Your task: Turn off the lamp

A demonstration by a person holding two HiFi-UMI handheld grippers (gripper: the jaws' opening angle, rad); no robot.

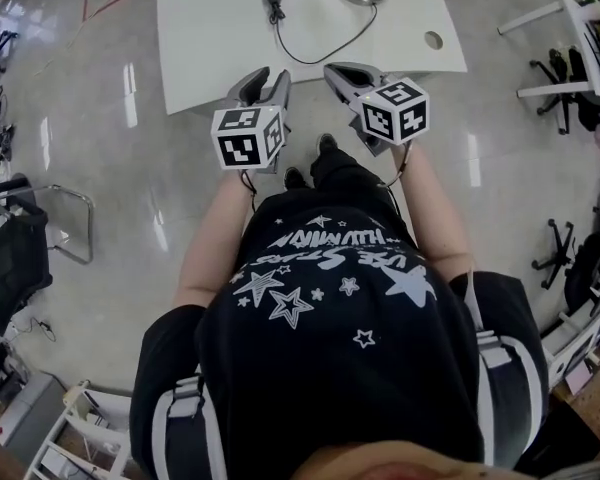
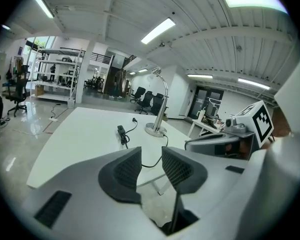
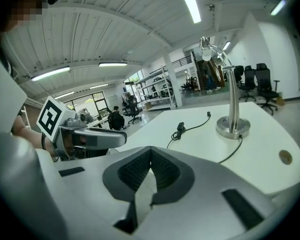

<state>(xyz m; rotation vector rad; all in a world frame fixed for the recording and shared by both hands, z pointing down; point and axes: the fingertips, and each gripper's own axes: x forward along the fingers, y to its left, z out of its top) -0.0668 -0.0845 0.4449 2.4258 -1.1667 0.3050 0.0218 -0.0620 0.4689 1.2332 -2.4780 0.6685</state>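
Nearest the person, the left tongs point(image 1: 267, 80) stand partly open with nothing between them, and the right tongs point(image 1: 338, 72) are closed and empty. Beyond them, the silver gooseneck lamp point(image 3: 233, 109) stands on the white tabletop's point(image 1: 210, 48) far side.

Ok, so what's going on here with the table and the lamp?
A person stands at a white table with a gripper in each hand, both at its near edge, touching nothing. The left gripper is open and empty; the right gripper is shut on nothing. The lamp stands farther back, its cord and switch untouched.
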